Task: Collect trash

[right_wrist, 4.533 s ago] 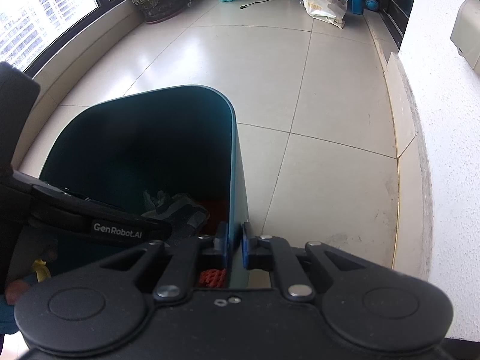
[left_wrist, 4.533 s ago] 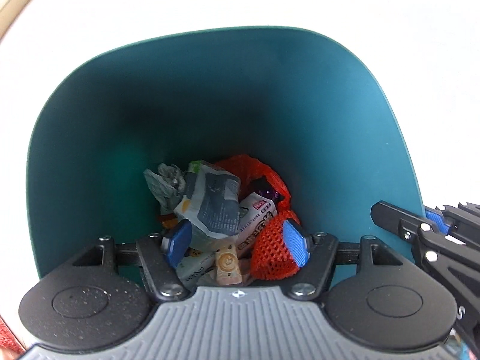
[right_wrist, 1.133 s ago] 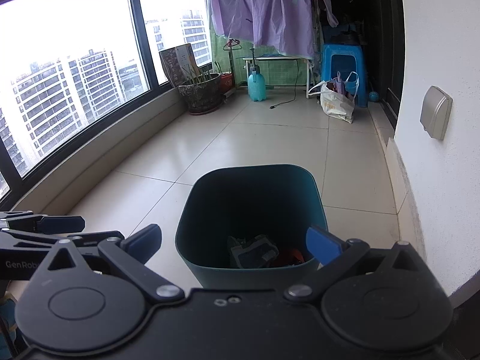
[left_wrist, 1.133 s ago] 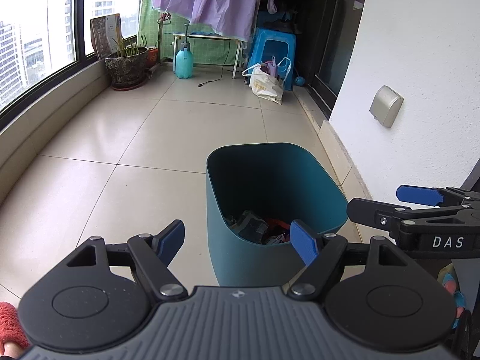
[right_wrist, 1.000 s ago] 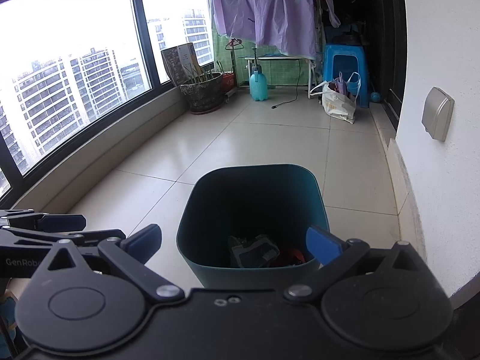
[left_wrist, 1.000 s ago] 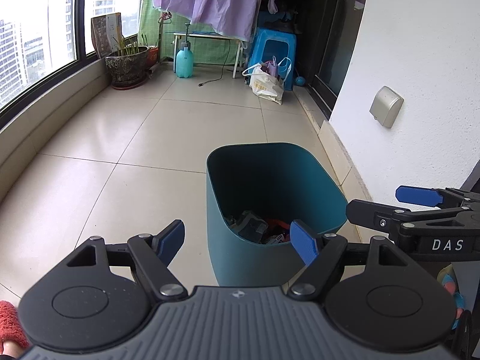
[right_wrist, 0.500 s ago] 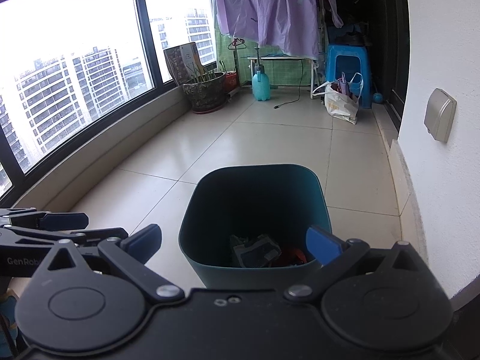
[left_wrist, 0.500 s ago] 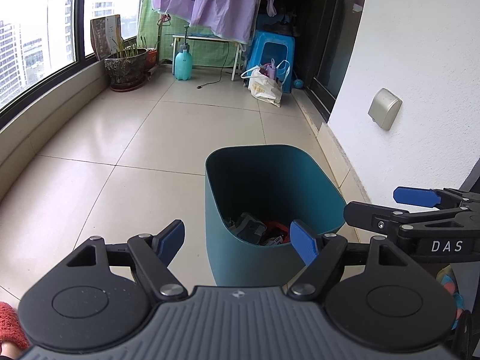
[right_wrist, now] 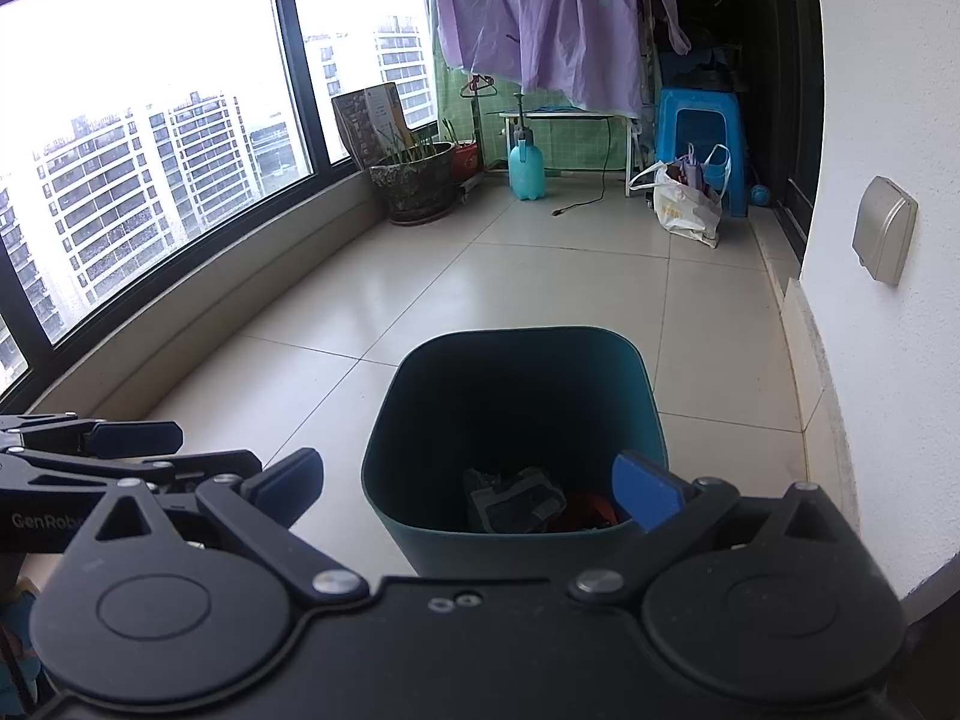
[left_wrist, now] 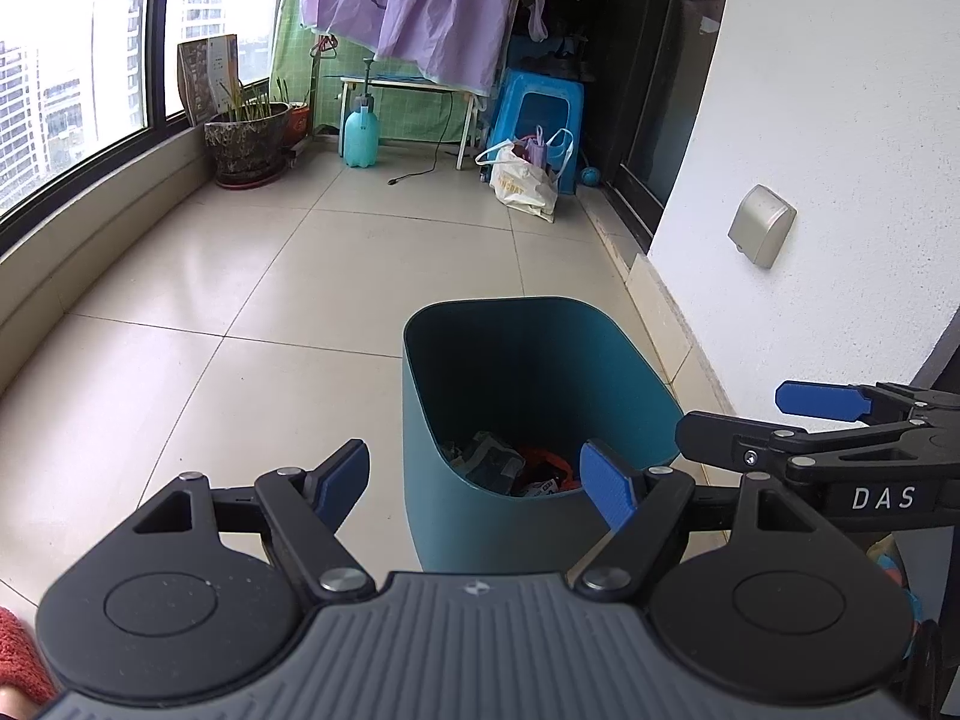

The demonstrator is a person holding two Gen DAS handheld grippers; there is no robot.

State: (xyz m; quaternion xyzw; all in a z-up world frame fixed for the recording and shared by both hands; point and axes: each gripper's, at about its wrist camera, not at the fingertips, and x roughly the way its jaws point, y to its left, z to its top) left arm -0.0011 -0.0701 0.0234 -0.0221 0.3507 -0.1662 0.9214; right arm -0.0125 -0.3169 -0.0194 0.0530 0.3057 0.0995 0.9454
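Trash [left_wrist: 516, 471] lies in the teal bin [left_wrist: 444, 516] on the floor just ahead of you. Your left hand-held gripper [left_wrist: 474, 483] and right hand-held gripper [right_wrist: 468, 489] both stand apart, empty. Collecting looks finished; scan the floor [left_wrist: 252, 312] for leftovers.
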